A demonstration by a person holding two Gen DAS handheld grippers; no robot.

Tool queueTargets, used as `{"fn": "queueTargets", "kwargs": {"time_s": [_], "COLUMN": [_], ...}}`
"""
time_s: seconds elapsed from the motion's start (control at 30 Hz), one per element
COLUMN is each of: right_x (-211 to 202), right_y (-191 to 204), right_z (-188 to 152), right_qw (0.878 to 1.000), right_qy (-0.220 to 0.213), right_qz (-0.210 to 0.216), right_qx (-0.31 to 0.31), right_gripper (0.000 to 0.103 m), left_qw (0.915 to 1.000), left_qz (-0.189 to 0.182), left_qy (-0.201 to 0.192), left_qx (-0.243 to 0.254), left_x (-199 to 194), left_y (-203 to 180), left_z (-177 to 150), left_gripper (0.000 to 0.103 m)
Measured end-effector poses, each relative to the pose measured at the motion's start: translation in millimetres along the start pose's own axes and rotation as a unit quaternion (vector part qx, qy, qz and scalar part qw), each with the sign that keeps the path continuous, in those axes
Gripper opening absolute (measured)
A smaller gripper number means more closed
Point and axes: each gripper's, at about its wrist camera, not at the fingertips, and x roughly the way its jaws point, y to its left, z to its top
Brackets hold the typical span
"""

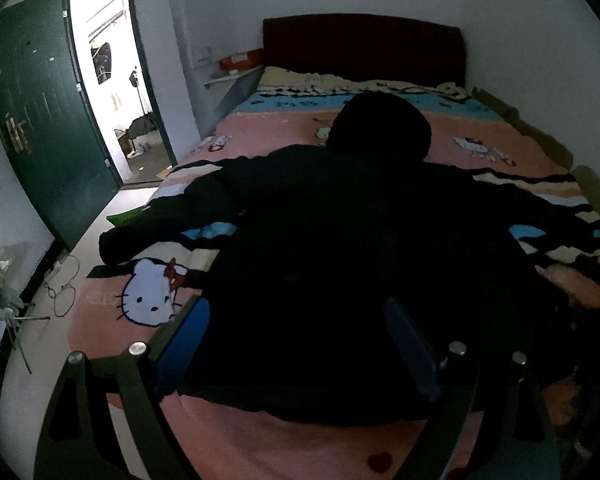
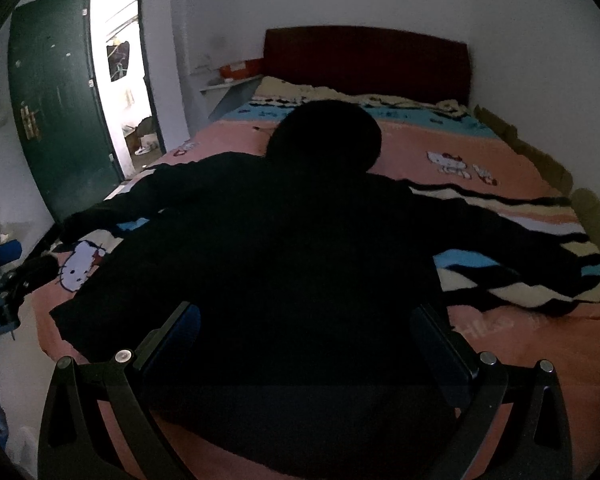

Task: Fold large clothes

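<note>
Left gripper (image 1: 296,320), right gripper (image 2: 304,324): jaws wide, empty, over hem. Hoodie (image 1: 340,240) flat, sleeves spread on bed (image 1: 260,440), ready for folding.

A black hooded sweatshirt (image 2: 300,248) lies flat on the pink cartoon-cat blanket (image 2: 480,152), hood toward twelve o'clock, sleeves spread toward nine and three. The right hand-held gripper (image 2: 306,320) hangs above its hem, jaws wide apart.

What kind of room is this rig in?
Looks like a small home bedroom: a bed with a dark red headboard, a cartoon-cat blanket under the spread black hooded garment, and an open green door.
</note>
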Motion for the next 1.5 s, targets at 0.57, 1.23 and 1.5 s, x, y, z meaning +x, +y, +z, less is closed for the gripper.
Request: {"fn": "queueTargets", "kwargs": {"time_s": [0.57,1.23,1.5], "right_x": [67.6,158.2,140.7], "right_y": [-299.3,-506.9,-472.3], "right_z": [69.9,-24.8,5.8], "right_qw": [0.948,0.865,0.896], "right_qy": [-0.022,0.096,0.064], "right_qz": [-0.178,-0.242,-0.206], "right_qx": [0.262,0.428,0.387], "right_gripper": [0.103,0.074,0.025], "left_qw": [0.9983,0.9942,0.9952], "left_qz": [0.041,0.043,0.02], "left_qy": [0.031,0.094,0.085], "left_qx": [-0.026,-0.031,-0.043], "left_x": [48.4,122.0,117.1], "left_y": [17.0,13.8,16.0], "left_z": [22.6,18.7,14.4], "left_gripper": [0.09,0.09,0.09]}}
